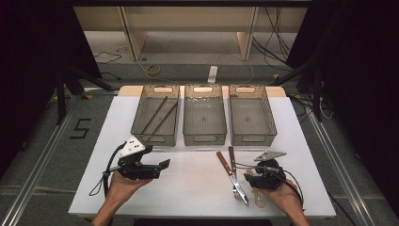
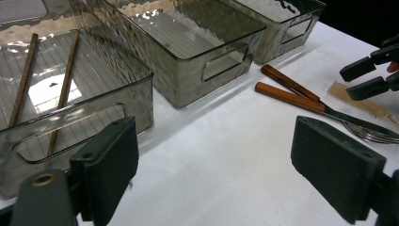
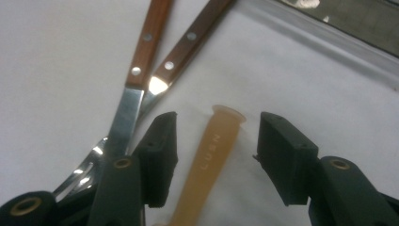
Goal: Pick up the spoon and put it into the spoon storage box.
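My right gripper (image 1: 251, 181) (image 3: 216, 155) is low over the white mat, its jaws on either side of a translucent amber utensil handle (image 3: 209, 160) (image 1: 258, 201) with small gaps at both pads, so it is open. Just left of that handle, a wooden-handled knife (image 3: 141, 61) (image 1: 225, 163) and a wooden-handled fork (image 3: 188, 40) (image 1: 232, 159) lie crossed. My left gripper (image 1: 157, 157) (image 2: 216, 174) hovers open at the mat's left with nothing between its jaws. It faces the cutlery (image 2: 291, 92) and the right gripper (image 2: 371, 75).
Three grey see-through bins stand in a row at the back of the mat. The left bin (image 1: 155, 139) (image 2: 94, 117) holds two brown chopsticks (image 1: 160, 115) (image 2: 66, 80). The middle bin (image 1: 203, 140) and the right bin (image 1: 252, 140) show nothing inside. Bare mat (image 1: 197, 188) lies between my hands.
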### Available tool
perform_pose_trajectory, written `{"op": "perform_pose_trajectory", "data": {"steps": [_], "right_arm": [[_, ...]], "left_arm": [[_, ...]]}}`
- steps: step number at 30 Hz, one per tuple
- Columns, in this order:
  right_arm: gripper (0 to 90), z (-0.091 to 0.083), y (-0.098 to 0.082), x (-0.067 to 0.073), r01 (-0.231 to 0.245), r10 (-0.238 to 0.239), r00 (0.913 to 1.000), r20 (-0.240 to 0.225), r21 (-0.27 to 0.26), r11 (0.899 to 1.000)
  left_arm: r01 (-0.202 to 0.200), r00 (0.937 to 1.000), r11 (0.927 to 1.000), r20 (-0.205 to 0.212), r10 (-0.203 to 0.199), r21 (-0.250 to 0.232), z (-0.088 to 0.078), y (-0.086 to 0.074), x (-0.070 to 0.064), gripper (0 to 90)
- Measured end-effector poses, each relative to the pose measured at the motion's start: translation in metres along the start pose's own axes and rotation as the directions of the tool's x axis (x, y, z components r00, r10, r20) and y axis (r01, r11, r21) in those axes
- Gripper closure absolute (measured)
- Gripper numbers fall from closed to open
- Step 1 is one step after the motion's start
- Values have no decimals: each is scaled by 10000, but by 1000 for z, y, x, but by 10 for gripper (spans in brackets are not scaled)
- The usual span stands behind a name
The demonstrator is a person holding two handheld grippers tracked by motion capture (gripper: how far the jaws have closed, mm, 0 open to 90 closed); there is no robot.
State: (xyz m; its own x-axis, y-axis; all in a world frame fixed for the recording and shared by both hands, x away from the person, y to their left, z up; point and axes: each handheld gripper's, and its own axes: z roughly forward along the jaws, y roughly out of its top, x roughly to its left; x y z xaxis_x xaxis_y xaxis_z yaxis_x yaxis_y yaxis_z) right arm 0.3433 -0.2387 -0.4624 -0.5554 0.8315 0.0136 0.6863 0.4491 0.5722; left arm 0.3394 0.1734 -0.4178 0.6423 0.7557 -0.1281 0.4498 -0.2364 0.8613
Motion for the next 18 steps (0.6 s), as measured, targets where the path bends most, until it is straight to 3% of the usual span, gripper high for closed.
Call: {"op": "perform_pose_trajectory", "data": {"steps": [7, 18], "right_arm": [[519, 2, 2, -2, 121, -113, 9998, -175, 499, 9987], [604, 6, 3, 4, 601, -601, 9982, -43, 1380, 9886]], "left_arm": [[-174, 9998, 9998, -21, 175, 66, 0, 0, -2, 154], [-237, 9997, 9996, -8, 237, -152, -3, 0, -4, 154]]}}
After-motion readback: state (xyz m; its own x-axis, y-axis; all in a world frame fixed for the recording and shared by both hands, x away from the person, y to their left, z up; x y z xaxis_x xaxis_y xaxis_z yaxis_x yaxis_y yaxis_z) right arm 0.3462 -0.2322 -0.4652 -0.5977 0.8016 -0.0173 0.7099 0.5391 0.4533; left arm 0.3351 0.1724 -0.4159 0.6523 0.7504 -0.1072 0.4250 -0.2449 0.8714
